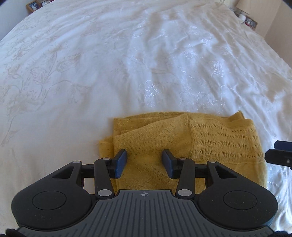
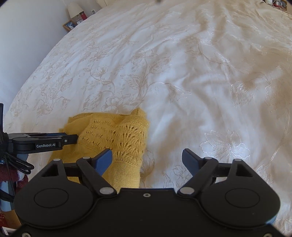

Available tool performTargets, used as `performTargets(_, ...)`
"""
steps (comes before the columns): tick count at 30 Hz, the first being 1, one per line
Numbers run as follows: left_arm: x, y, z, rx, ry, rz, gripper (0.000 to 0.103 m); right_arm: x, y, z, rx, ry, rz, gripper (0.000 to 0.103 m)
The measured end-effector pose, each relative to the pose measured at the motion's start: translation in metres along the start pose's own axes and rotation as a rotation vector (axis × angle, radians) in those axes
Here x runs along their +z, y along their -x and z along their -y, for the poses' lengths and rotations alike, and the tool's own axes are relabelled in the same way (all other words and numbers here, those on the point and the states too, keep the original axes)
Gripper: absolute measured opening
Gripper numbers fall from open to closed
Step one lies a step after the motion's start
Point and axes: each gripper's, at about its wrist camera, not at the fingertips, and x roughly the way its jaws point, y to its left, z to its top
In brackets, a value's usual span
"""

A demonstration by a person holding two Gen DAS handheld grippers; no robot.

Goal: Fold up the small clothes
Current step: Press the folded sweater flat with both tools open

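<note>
Sweater: mustard knit sweater (image 1: 160, 138), folded, lying near the bed's (image 1: 91, 73) near edge.
Left hand-held gripper (image 1: 144, 162): released, over the sweater.
Right hand-held gripper (image 2: 147, 160): released, straddling its right edge.

A mustard-yellow knit garment (image 1: 164, 138) (lacy openwork on one side) lies folded flat on the bed.

A home bedroom; a wide bed under a white floral bedspread (image 2: 164, 76); a bedside lamp (image 2: 74, 9); framed photos (image 2: 70, 25)

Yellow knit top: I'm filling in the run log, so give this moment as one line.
yellow knit top: folded on bedspread | left gripper: open above it | right gripper: open at its edge
</note>
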Motion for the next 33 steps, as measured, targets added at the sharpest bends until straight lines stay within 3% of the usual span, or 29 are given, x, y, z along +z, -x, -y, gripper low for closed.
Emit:
performTargets(5,-0.002,0.002,-0.003,-0.010,-0.006,0.002,0.044,0.012,-0.027,0.004,-0.019,0.020,-0.034,0.088)
performTargets(9,-0.002,0.002,-0.004,-0.013,0.026,0.004,0.045,0.021,-0.061,0.008,-0.062,0.067,-0.101,0.102)
performTargets(11,-0.001,0.001,-0.004,-0.012,0.027,0.004,0.048,0.025,-0.070,0.007,-0.069,0.086,-0.111,0.102)
performTargets(13,0.000,-0.002,-0.003,-0.018,0.028,0.006,0.055,0.029,-0.075,0.003,-0.075,0.103,-0.112,0.103)
performTargets(14,0.002,-0.004,-0.003,-0.007,0.028,0.005,0.069,0.030,-0.077,0.003,-0.076,0.103,-0.110,0.103)
performTargets(15,0.003,-0.007,-0.004,0.020,0.035,-0.011,0.089,0.031,-0.077,0.003,-0.077,0.099,-0.106,0.103)
performTargets(17,0.004,-0.015,-0.013,0.016,0.092,-0.043,0.101,0.031,-0.078,0.006,-0.075,0.084,-0.099,0.103)
performTargets(20,0.007,-0.022,-0.027,-0.025,0.169,-0.072,0.103,0.031,-0.078,0.009,-0.067,0.078,-0.089,0.103)
performTargets(27,0.015,-0.021,-0.026,-0.015,0.124,-0.091,0.103,0.031,-0.075,0.013,-0.048,0.094,-0.070,0.103)
performTargets(33,0.019,0.003,-0.027,0.055,0.108,-0.025,0.103,0.038,-0.058,0.017,-0.072,0.086,-0.043,0.103)
